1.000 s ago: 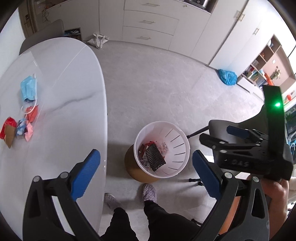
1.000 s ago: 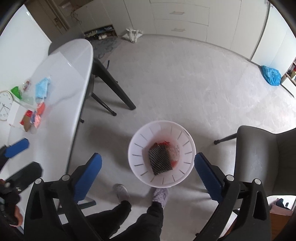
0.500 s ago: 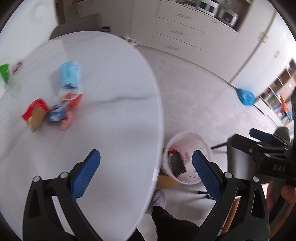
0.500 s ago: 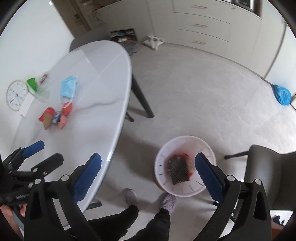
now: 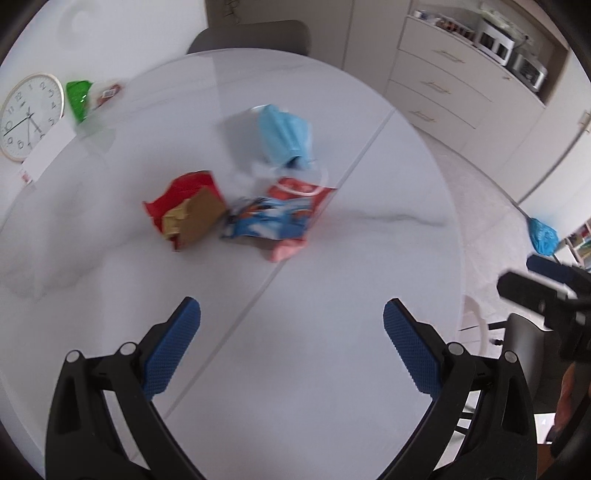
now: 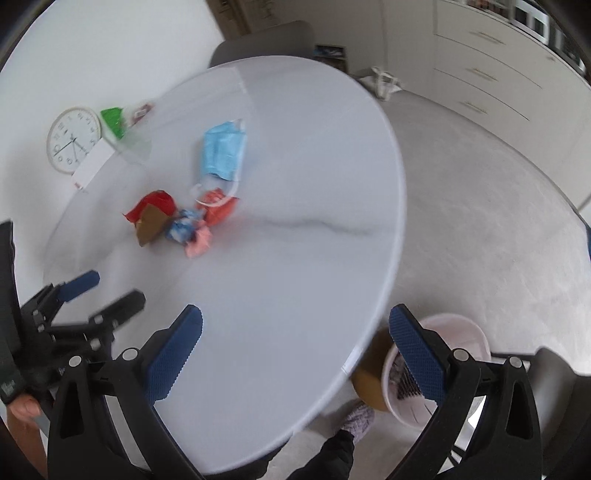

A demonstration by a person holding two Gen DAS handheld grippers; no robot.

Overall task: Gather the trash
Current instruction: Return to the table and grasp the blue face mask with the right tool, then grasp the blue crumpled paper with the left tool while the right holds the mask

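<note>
Both tongs gape wide and empty over the white surface — left tongs, right tongs. The wrapper pile lies just before the blue face mask; beyond sit a clock and green packet. Nothing blocks the pile — the bin stands beside the surface's edge.

A home dining room: a round white marble-look table with a grey upholstered chair behind it, pale carpet, beige built-in drawers holding small appliances, and a wall clock propped against the wall.
</note>
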